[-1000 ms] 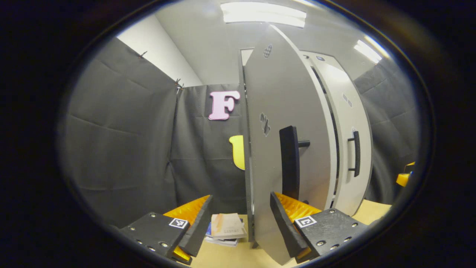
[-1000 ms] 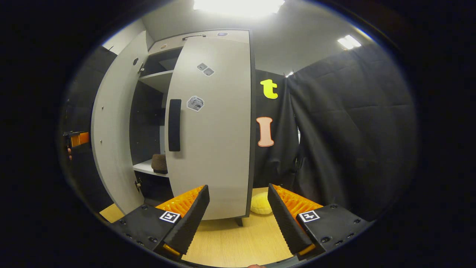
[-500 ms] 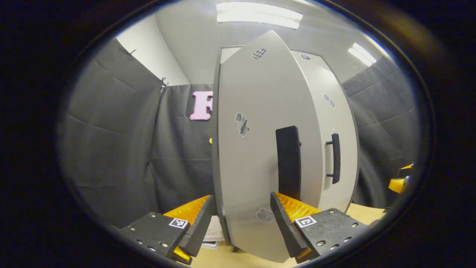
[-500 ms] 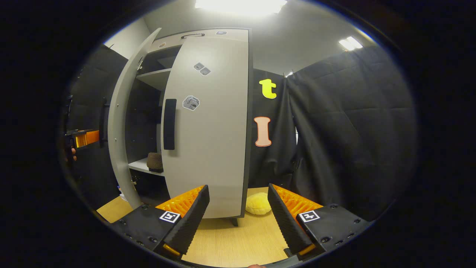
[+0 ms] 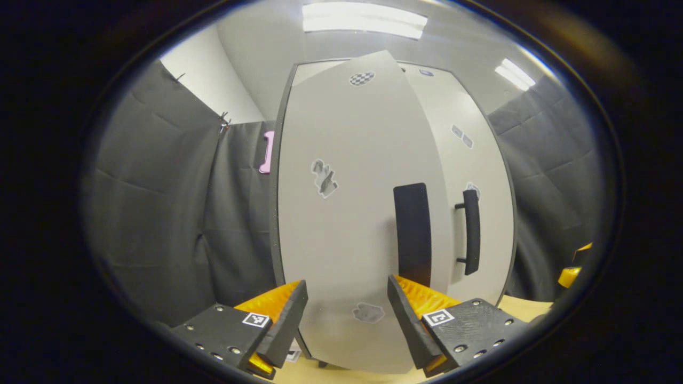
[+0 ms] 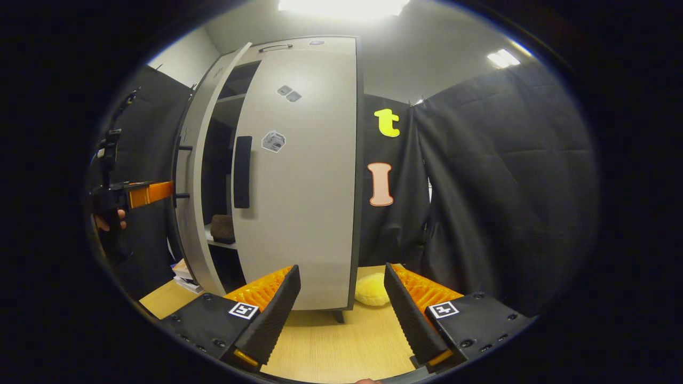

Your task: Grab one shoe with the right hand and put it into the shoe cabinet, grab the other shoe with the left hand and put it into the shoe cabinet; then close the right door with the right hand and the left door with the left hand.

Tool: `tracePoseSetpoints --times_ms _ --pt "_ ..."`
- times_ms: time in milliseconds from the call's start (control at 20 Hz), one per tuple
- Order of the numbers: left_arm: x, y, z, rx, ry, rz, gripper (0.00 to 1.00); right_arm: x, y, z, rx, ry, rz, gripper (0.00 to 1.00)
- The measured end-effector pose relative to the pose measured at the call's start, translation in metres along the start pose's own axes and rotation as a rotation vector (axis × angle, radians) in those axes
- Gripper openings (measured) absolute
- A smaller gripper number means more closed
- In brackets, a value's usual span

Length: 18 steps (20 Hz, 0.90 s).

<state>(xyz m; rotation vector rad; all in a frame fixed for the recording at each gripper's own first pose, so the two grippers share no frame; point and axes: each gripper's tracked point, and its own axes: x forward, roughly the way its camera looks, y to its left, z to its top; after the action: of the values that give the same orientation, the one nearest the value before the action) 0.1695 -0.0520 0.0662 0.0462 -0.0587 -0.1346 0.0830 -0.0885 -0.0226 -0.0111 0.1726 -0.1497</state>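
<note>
Left gripper view: left gripper (image 5: pixel 347 314) close before the left door (image 5: pixel 341 224), jaws spread, pinching nothing.

Right gripper view: right gripper (image 6: pixel 341 304) with jaws spread over the bench (image 6: pixel 331 346); right door (image 6: pixel 299 176) shut, left door ajar, shoe (image 6: pixel 222 228) on the cabinet shelf.

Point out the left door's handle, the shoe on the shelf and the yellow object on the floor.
left door's handle (image 5: pixel 412 232), left gripper view: middle of bar.
shoe (image 6: pixel 221 228), right gripper view: its side.
yellow object (image 6: pixel 372 289), right gripper view: its top.
</note>
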Motion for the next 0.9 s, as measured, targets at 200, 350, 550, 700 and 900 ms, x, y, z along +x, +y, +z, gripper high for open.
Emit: tracePoseSetpoints --times_ms 200,350,550,700,900 --pt "-0.007 0.005 0.006 -0.002 -0.002 -0.004 0.88 -0.004 0.006 0.017 -0.001 -0.034 0.028 1.00" --pt "-0.032 0.013 0.013 0.019 -0.021 0.001 0.94 -0.010 0.014 0.033 -0.001 -0.066 0.052 0.97" --pt "-0.069 0.029 0.015 0.028 -0.014 0.014 0.90 -0.030 0.024 0.044 0.000 -0.088 0.087 1.00" --pt "-0.096 0.045 0.017 0.031 -0.015 0.030 0.95 -0.044 0.028 0.050 0.000 -0.104 0.099 0.99" --pt "-0.131 0.067 0.015 0.026 -0.009 0.054 0.95 -0.059 0.032 0.055 -0.005 -0.117 0.110 0.99"
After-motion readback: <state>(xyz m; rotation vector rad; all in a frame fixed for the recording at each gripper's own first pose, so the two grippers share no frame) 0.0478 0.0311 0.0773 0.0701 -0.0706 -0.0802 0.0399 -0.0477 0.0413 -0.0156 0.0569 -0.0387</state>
